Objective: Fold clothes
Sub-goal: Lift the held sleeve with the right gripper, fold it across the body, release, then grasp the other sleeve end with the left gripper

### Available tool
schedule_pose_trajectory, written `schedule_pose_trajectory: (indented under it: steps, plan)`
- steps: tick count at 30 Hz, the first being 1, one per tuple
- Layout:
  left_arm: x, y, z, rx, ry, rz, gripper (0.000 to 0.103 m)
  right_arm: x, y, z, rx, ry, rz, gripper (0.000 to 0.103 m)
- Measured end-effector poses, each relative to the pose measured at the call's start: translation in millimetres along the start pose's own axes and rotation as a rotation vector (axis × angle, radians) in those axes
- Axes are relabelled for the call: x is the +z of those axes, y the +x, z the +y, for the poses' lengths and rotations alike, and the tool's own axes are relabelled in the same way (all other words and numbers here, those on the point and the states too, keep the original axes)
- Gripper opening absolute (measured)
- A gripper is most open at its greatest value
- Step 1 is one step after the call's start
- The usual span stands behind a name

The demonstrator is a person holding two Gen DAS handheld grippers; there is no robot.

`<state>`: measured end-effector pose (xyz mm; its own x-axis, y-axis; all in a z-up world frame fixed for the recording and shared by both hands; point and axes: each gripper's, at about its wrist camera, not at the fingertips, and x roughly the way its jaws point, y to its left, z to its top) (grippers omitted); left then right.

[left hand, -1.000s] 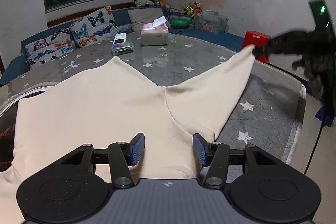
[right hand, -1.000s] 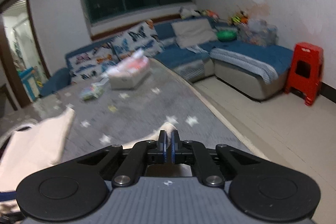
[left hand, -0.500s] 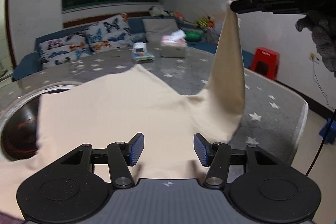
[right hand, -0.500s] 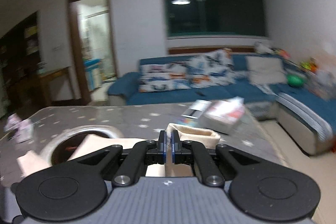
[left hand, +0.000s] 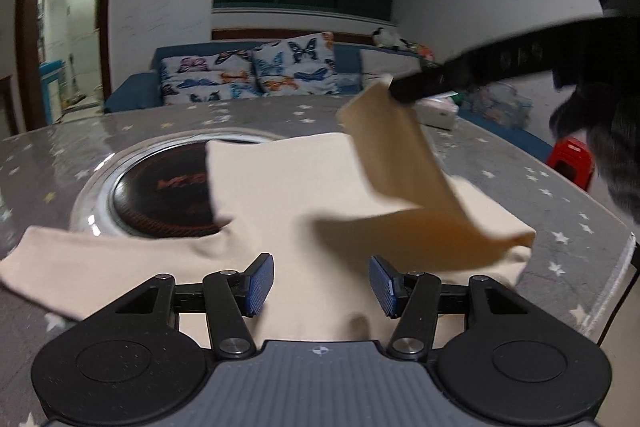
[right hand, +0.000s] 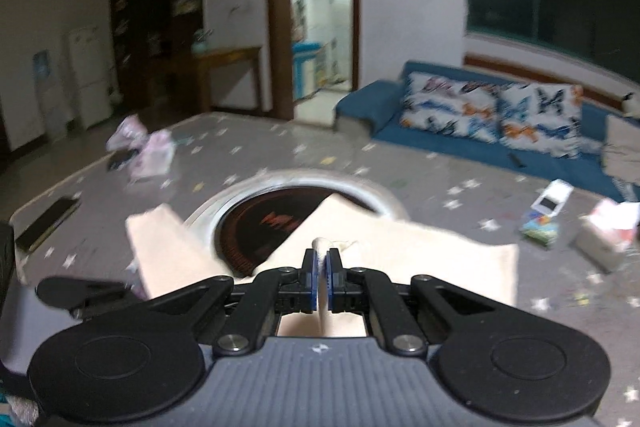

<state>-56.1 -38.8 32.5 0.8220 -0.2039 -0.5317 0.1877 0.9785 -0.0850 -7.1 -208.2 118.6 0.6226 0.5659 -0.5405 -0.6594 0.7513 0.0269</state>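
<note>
A cream garment [left hand: 288, 187] lies spread on the grey star-patterned worktop [left hand: 560, 239], its body flat in the middle and one sleeve [left hand: 60, 267] stretched out to the near left. Part of the cloth covers the right side of a round dark cooktop [left hand: 160, 195] sunk into the worktop inside a metal ring. The other sleeve [left hand: 400, 147] is lifted off the surface and hangs in the air over the right part of the garment, slanting up to the right gripper [left hand: 394, 89], whose fingers are pinched tight on its cuff. In the right wrist view that gripper [right hand: 320, 261] has its blue pads pressed together with a thin fold of cream cloth between them and a small bunch of fabric showing past the tips. A gloved hand [left hand: 608, 147] carries it at the far right. The left gripper [left hand: 322, 281] hovers over the near edge of the garment, its jaws about half apart with nothing between them.

Farther out on the worktop sit a tissue box [right hand: 604, 235], a small white box [right hand: 554, 197] and a dark phone [right hand: 48, 223] near the left edge. Behind stands a blue sofa [left hand: 132, 91] with butterfly cushions [left hand: 294, 69], and a red stool [left hand: 570, 159] on the right.
</note>
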Motion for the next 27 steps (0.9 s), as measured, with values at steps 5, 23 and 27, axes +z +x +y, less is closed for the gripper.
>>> schedule_pose_trajectory:
  steps: [5,23,27]
  plan:
    - [-2,-2,6,0.015,-0.019,0.003,0.057,-13,21,21,0.088,-0.018,0.07,0.008]
    - [10,24,-14,-0.042,0.034,0.016,0.049,-76,-2,-61,-0.101,0.067,0.249,0.011]
    - [11,41,-15,-0.045,0.029,0.055,0.04,-87,2,-71,-0.109,0.089,0.278,0.011]
